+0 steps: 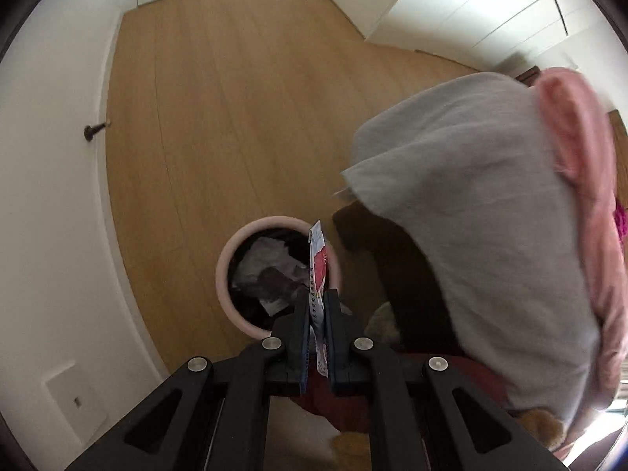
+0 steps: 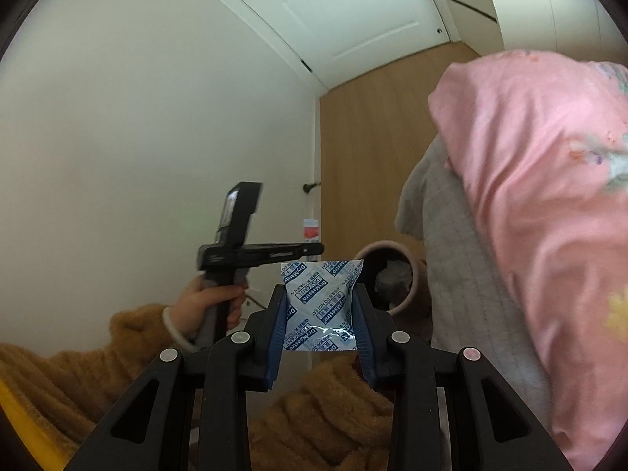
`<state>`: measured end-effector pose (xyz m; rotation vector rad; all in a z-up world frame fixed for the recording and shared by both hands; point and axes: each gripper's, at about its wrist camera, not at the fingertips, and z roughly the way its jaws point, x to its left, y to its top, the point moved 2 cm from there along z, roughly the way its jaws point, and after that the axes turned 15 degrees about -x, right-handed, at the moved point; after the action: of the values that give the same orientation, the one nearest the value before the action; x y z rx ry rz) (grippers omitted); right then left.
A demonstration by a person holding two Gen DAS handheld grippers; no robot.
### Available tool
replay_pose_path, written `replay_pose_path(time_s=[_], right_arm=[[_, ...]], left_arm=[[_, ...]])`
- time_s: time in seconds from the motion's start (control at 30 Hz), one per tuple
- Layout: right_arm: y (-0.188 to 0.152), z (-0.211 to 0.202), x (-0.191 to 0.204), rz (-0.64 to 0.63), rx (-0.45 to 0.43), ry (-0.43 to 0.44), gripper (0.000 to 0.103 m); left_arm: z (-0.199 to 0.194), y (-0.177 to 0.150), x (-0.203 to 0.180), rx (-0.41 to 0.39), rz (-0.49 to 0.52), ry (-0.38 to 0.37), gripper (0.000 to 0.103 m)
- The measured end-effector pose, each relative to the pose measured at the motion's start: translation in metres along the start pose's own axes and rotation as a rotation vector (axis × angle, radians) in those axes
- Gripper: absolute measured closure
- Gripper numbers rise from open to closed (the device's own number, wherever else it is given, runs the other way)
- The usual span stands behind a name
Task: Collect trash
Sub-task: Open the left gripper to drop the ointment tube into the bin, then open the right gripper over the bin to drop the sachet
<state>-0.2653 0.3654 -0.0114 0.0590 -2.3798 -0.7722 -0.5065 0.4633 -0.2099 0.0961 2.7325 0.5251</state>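
Left gripper (image 1: 317, 306), low centre of the left wrist view, is pinching a thin white, red and blue foil wrapper (image 1: 318, 267) edge-on above the right rim of the round pink waste bin (image 1: 223, 271), which holds crumpled white and dark scraps. Right gripper (image 2: 318, 316) clamps a flat white desiccant sachet with blue print (image 2: 320, 302) between its ribbed blue pads (image 2: 274, 337); the bin sits beyond it, right of centre.

The wrapper hangs over the rim rather than the middle, so I judge a release now could let the light, stiff foil slide off outside onto the smooth wooden floor (image 1: 235, 117). The glossy sachet, slippery in plastic, may cling to a pad. Soft grey and pink bedding (image 1: 471, 235) bulges close on the right.
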Motion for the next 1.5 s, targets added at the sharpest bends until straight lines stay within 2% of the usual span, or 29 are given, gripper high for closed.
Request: replay_pose_path(time_s=[0.1, 0.17, 0.2, 0.23, 0.3, 0.43, 0.53, 0.63, 0.77, 0.93, 1.0, 1.03, 1.07, 1.1, 1.13, 1.17, 1.27, 1.4, 1.5], right_arm=[[0.001, 0.013, -0.007, 0.02, 0.021, -0.012, 0.071], [0.001, 0.019, -0.01, 0.026, 0.031, -0.019, 0.071], [0.0, 0.022, -0.012, 0.03, 0.039, -0.02, 0.071], [0.001, 0.026, -0.014, 0.032, 0.043, -0.022, 0.071], [0.001, 0.033, -0.015, 0.035, 0.052, -0.017, 0.071], [0.001, 0.063, -0.003, -0.001, 0.108, -0.008, 0.071], [0.002, 0.094, 0.002, -0.027, 0.168, 0.021, 0.071], [0.0, 0.138, 0.006, -0.046, 0.239, 0.063, 0.071], [-0.009, 0.197, 0.004, -0.102, 0.326, 0.073, 0.071], [-0.019, 0.243, -0.001, -0.163, 0.365, 0.065, 0.071], [-0.02, 0.251, -0.003, -0.192, 0.364, 0.058, 0.065], [-0.021, 0.257, -0.001, -0.209, 0.367, 0.054, 0.056], [-0.022, 0.26, 0.0, -0.225, 0.369, 0.048, 0.042], [-0.023, 0.263, 0.002, -0.243, 0.366, 0.042, 0.035], [-0.023, 0.266, 0.004, -0.253, 0.362, 0.037, 0.025], [-0.023, 0.265, 0.004, -0.256, 0.355, 0.031, 0.02], [-0.019, 0.26, 0.001, -0.23, 0.338, 0.047, 0.019], [-0.017, 0.252, 0.001, -0.224, 0.328, 0.025, 0.019], [-0.013, 0.236, 0.006, -0.236, 0.273, 0.014, 0.019]], left_arm=[[0.024, 0.004, 0.008, 0.017, 0.0, 0.002, 0.095], [0.037, 0.005, 0.014, 0.036, 0.004, 0.012, 0.083], [0.041, 0.004, 0.014, 0.044, 0.005, 0.014, 0.06], [0.045, 0.005, 0.015, 0.052, 0.007, 0.016, 0.032], [0.051, 0.004, 0.019, 0.055, 0.013, 0.028, 0.01], [0.042, -0.002, 0.032, 0.037, 0.021, 0.083, 0.007], [0.024, -0.008, 0.043, 0.001, 0.057, 0.191, 0.0], [0.007, -0.013, 0.051, -0.025, 0.061, 0.236, 0.0], [-0.013, -0.017, 0.061, -0.05, 0.057, 0.301, 0.0], [-0.027, -0.018, 0.071, -0.064, 0.062, 0.359, 0.0], [-0.03, -0.017, 0.073, -0.073, 0.066, 0.373, 0.0], [-0.031, -0.018, 0.073, -0.075, 0.066, 0.372, 0.0], [-0.032, -0.019, 0.073, -0.078, 0.064, 0.37, 0.0], [-0.033, -0.018, 0.074, -0.081, 0.064, 0.373, 0.0], [-0.032, -0.018, 0.075, -0.083, 0.064, 0.375, 0.0], [-0.032, -0.019, 0.075, -0.083, 0.063, 0.375, 0.0], [-0.03, -0.019, 0.075, -0.081, 0.062, 0.371, 0.0], [-0.032, -0.019, 0.071, -0.089, 0.077, 0.366, 0.0], [-0.037, -0.018, 0.067, -0.113, 0.074, 0.354, 0.0]])
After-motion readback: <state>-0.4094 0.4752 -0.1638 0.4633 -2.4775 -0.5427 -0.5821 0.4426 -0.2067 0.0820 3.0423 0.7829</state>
